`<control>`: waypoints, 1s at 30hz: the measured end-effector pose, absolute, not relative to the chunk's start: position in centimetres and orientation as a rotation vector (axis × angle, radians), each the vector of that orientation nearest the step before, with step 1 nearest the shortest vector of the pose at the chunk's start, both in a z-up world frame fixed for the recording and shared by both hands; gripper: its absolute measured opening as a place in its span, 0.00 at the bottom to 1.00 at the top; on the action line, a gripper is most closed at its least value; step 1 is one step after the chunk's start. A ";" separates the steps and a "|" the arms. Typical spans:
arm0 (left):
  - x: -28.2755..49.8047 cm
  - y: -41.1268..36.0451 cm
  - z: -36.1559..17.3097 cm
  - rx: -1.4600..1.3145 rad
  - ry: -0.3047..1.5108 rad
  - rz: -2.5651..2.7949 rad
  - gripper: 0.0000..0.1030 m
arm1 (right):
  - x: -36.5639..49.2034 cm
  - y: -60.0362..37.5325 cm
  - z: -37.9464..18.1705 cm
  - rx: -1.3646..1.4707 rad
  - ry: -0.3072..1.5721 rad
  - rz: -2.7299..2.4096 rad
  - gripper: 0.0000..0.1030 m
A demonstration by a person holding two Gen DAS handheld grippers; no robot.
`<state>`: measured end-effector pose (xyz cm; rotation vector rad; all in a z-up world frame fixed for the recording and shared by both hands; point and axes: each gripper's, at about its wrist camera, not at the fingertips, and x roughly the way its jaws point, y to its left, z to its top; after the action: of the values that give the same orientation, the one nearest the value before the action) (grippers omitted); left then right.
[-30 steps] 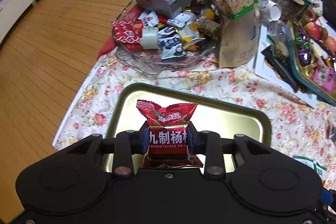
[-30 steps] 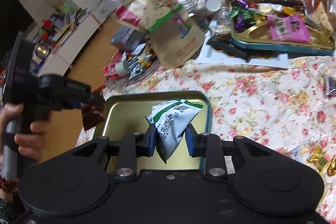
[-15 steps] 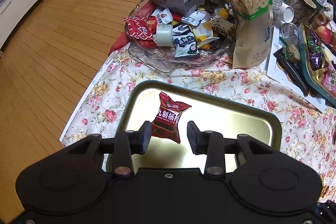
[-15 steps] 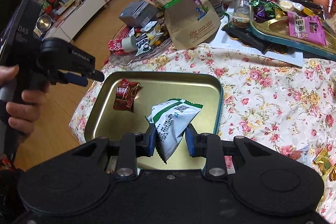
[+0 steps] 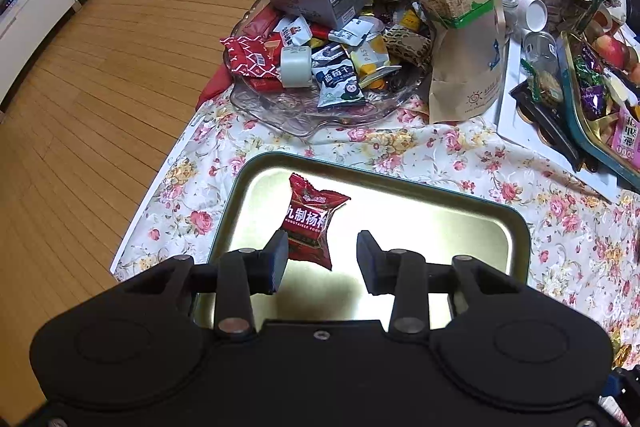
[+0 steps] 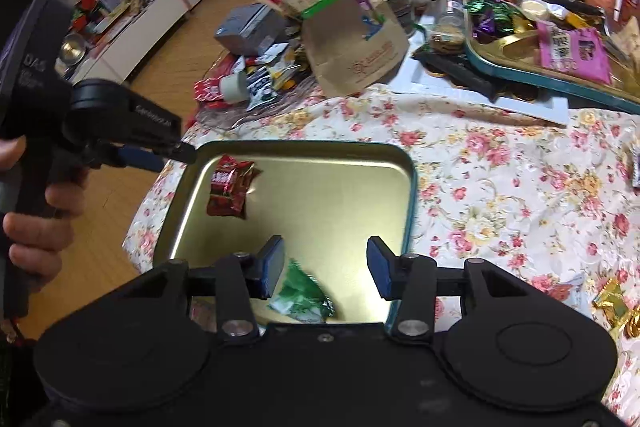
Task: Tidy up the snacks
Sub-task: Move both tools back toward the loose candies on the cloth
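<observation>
Left gripper (image 5: 322, 257) jaws spread, empty; red crinkly foil candy packet (image 5: 312, 223) lies in gold metal tray (image 5: 516, 223)

Right gripper (image 6: 325, 263) jaws spread; green-white packet (image 6: 302, 297) blurred beneath

Packets look light, soft, slippery: pinch across middle

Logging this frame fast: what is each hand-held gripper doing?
Left hand-held gripper: open, empty; red snack packet lies in the tray.
Right hand-held gripper: open, green-white packet released.
</observation>
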<state>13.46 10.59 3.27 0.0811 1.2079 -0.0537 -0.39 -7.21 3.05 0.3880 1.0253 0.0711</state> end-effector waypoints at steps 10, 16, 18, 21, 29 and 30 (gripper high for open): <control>12.5 8.1 3.6 0.132 1.166 -0.069 0.47 | -0.4 -8.7 2.2 0.356 1.079 -0.027 0.47; 11.6 5.4 4.3 0.154 1.150 -0.132 0.47 | -0.7 -11.5 1.5 0.391 1.098 -0.101 0.49; 11.3 4.3 4.7 0.152 1.150 -0.164 0.47 | -0.8 -12.7 1.3 0.398 1.098 -0.132 0.49; 10.7 2.7 5.3 0.141 1.155 -0.219 0.47 | -1.2 -15.5 0.7 0.419 1.090 -0.198 0.49; 9.0 -1.7 7.0 0.143 1.149 -0.362 0.47 | -1.9 -25.1 -2.2 0.450 1.097 -0.508 0.49; 8.8 -2.1 7.2 0.141 1.149 -0.377 0.47 | -1.8 -26.3 -2.5 0.453 1.105 -0.521 0.49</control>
<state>8.84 -2.08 7.17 0.1412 1.1490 -0.3770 -1.79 -26.33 -2.45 0.4535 1.1046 -0.5207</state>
